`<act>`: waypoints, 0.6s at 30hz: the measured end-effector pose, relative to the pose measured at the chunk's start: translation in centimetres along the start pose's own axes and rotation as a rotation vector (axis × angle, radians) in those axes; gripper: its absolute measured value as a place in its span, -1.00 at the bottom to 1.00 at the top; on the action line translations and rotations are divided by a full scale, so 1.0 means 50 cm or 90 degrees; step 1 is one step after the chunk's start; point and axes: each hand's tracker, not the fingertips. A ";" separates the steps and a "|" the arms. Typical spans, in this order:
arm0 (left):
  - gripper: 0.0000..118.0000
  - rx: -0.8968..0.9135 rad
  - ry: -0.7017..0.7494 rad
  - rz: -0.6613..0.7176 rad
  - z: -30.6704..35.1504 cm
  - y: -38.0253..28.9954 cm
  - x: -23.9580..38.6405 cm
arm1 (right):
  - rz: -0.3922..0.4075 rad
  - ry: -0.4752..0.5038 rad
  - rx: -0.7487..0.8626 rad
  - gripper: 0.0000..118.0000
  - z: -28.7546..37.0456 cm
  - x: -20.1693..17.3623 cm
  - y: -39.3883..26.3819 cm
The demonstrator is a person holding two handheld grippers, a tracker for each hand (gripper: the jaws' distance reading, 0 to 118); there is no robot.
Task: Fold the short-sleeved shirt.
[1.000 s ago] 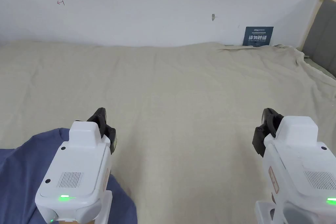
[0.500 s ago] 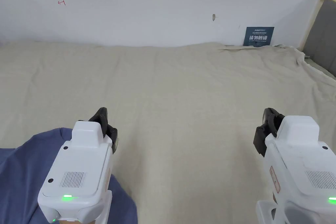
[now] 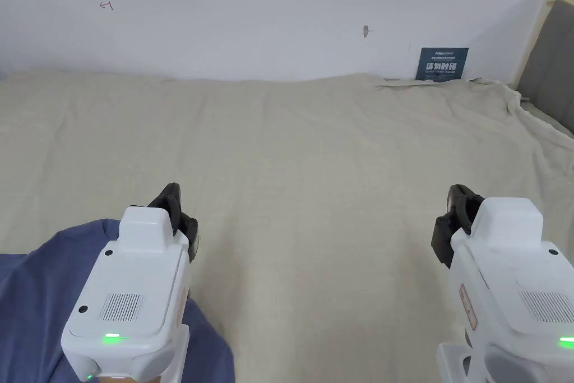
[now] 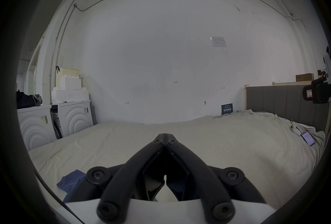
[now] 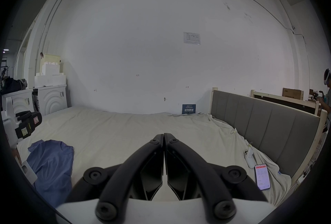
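Beneath and left of the left gripper (image 3: 178,216), whose jaws, like the right gripper's (image 3: 455,221), were pressed together on nothing, the blue shirt (image 5: 52,161) was seen crumpled on the bed (image 3: 314,143), judged light, limp and best pinched at a hem corner.

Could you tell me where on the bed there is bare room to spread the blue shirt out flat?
The sheet lies bare from the shirt across to the right claw and back to the wall. The near left corner is taken by the crumpled shirt under the left claw. By the headboard, a phone and a small white device occupy the edge.
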 end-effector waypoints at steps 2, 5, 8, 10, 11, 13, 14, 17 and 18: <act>-1.00 0.001 0.004 0.004 0.001 0.000 -0.008 | 0.003 0.003 0.002 -1.00 -0.001 -0.006 0.003; -1.00 0.003 0.017 0.012 0.004 0.002 -0.027 | 0.009 0.012 0.005 -1.00 -0.009 -0.016 0.003; -1.00 0.004 0.037 0.016 0.012 0.003 -0.055 | 0.012 0.028 0.009 -1.00 -0.016 -0.038 0.008; -1.00 0.006 0.056 0.013 0.021 0.005 -0.076 | 0.013 0.042 0.012 -1.00 -0.023 -0.056 0.011; -1.00 0.005 0.068 0.012 0.026 0.005 -0.091 | 0.014 0.051 0.013 -1.00 -0.026 -0.070 0.014; -1.00 0.004 0.088 0.011 0.038 0.004 -0.120 | 0.015 0.071 0.017 -1.00 -0.033 -0.095 0.018; -1.00 0.004 0.103 0.008 0.045 0.002 -0.136 | 0.016 0.082 0.017 -1.00 -0.037 -0.113 0.021; -1.00 0.000 0.143 0.006 0.070 -0.002 -0.187 | 0.013 0.121 0.023 -1.00 -0.045 -0.162 0.026; -1.00 -0.001 0.157 0.005 0.079 -0.003 -0.204 | 0.014 0.134 0.025 -1.00 -0.047 -0.178 0.027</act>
